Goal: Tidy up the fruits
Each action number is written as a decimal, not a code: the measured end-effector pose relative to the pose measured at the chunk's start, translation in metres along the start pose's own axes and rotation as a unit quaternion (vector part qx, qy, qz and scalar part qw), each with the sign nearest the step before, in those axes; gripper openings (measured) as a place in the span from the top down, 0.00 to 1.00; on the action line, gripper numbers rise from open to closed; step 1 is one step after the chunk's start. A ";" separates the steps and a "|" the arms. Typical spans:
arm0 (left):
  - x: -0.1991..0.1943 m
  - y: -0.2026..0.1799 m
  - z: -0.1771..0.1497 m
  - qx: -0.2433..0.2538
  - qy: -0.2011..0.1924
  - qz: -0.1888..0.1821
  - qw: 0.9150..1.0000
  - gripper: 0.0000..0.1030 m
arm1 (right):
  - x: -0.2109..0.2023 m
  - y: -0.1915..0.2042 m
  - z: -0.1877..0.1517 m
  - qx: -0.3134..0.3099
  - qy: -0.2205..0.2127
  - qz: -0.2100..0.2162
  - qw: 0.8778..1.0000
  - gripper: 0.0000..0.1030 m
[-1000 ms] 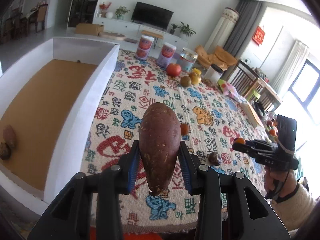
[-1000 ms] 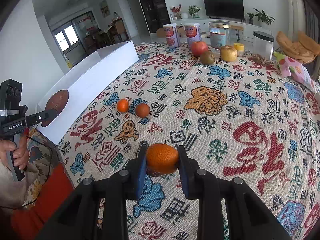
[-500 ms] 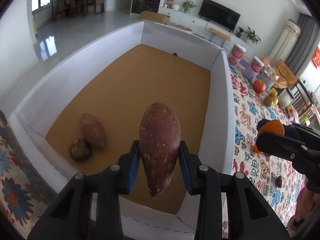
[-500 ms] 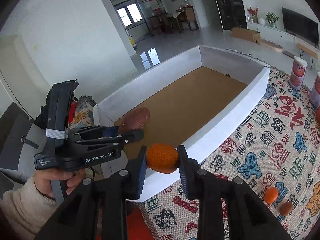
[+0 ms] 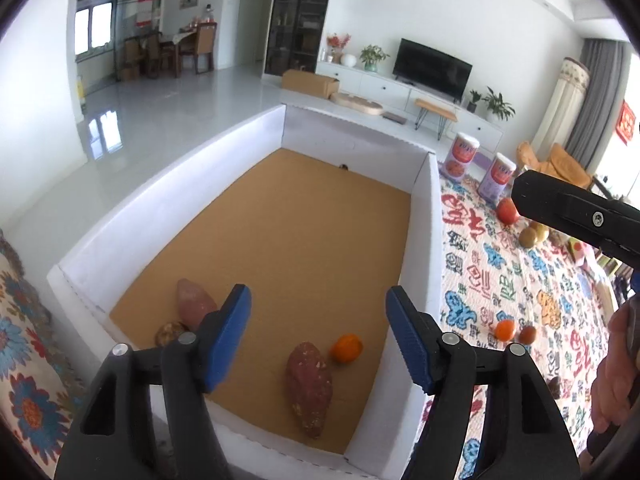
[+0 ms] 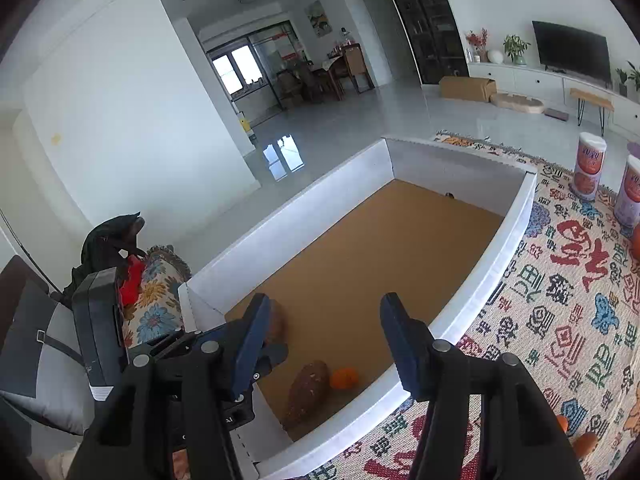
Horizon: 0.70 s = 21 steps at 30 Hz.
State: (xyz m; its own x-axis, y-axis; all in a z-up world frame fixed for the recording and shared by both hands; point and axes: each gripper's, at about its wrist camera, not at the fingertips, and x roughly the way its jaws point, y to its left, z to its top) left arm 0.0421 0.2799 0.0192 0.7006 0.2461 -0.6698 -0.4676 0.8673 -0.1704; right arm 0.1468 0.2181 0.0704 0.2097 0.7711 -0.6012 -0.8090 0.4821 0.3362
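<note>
Both my grippers — left gripper [image 5: 318, 336], right gripper [image 6: 320, 344] — are opening, jaws apart and empty (above the white-walled cardboard box [image 5: 420, 280]).

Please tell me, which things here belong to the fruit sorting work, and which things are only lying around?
Belong to the job:
- white box
- sweet potato and orange lying in it
- two older items in the box corner
- loose fruits on the cloth
- left gripper and right gripper, jaws opening, nothing between them

Just lying about:
- two canisters
- TV
- cardboard carton
</note>
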 end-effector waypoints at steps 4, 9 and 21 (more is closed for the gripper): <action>-0.021 -0.047 -0.006 0.030 -0.022 -0.058 0.998 0.13 | -0.060 -0.014 -0.015 -0.034 -0.049 -0.053 0.997 0.15; -0.001 -0.122 -0.046 0.083 0.035 -0.134 0.987 0.12 | -0.113 -0.088 -0.082 -0.015 -0.040 -0.161 0.986 0.13; 0.111 -0.211 -0.121 0.195 0.092 -0.104 0.971 0.12 | -0.258 -0.332 -0.275 0.228 0.014 -0.416 0.880 0.11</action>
State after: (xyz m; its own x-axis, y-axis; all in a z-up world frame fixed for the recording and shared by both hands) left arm 0.1532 0.0719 -0.1063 0.6337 -0.0025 -0.7736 -0.0617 0.9966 -0.0538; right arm 0.2103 -0.2553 -0.0850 0.6062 0.0652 -0.7926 -0.0771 0.9968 0.0230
